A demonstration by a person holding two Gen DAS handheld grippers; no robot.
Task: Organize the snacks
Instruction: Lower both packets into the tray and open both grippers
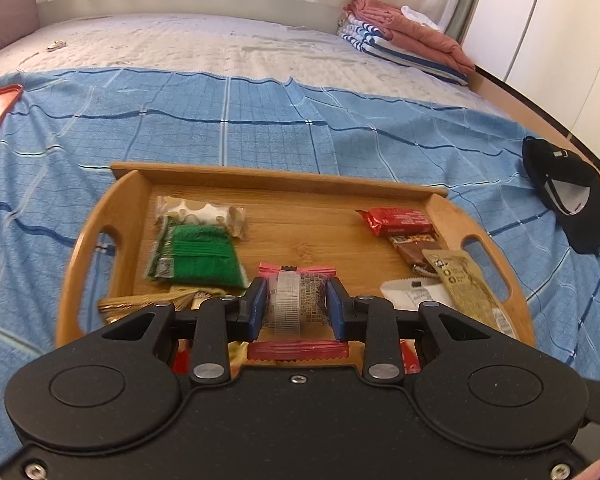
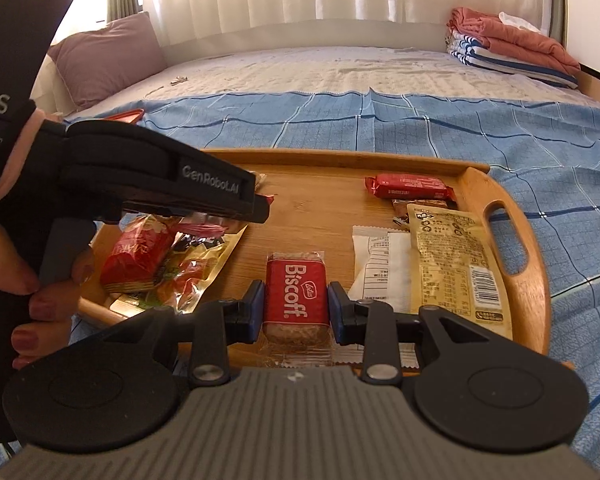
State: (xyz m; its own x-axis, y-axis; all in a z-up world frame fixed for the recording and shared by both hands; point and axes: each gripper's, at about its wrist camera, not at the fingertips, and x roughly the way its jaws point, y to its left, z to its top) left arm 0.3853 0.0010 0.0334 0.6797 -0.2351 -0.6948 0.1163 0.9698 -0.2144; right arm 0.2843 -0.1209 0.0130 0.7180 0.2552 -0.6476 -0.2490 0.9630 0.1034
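Over the wooden tray (image 2: 476,184), both jaws clamp wrapped snacks.

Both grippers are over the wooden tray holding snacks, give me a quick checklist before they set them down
1. left gripper shut on the pink-wrapped snack: ok.
2. right gripper shut on the Biscoff packet: ok.
3. Bare wood on the tray ahead of the Biscoff packet: ok.
4. Free spot under the pink-wrapped snack: cannot tell, the gripper body hides it.
5. Grippers clear of each other: ok in the right wrist view, though close.
6. Tray lying flat on the blue bedspread: ok.
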